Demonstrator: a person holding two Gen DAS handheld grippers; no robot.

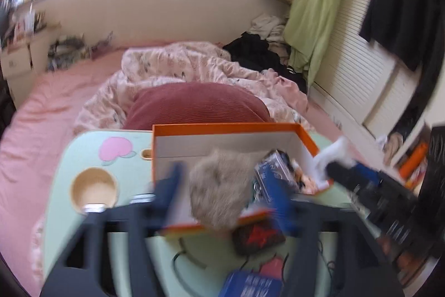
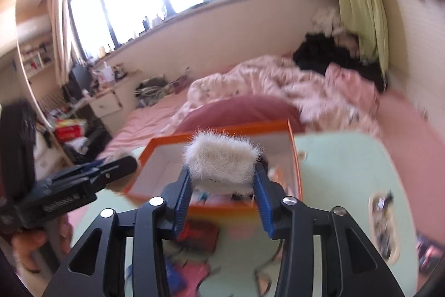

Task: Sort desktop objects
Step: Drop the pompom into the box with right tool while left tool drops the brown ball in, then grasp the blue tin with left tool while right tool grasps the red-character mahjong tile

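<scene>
The white fur pad is sitting clamped between the right gripper's blue fingers, held above the near edge of the orange box. In the left wrist view the same pad shows as a small white shape at the tip of the right gripper, over the box's right wall.

A second, grey-beige fur pad is lying over the near wall of the box, half inside and half hanging out, between the fingers of the left gripper. Those fingers are standing apart on either side of it; motion blur is hiding whether they are touching it, so I cannot tell if the left gripper is gripping or released. In the right wrist view the left gripper is showing from the side, near the box's left corner.

Inside the box a dark blue carton is leaning near the right wall.

The box is standing at the far edge of a pale green table. On the table near the box's front wall, a dark pouch with a red mark is lying, and a blue packet is at the near edge. A round wooden cup recess is set in the table's left side. Behind the table a red cushion is resting on a pink bed.
</scene>
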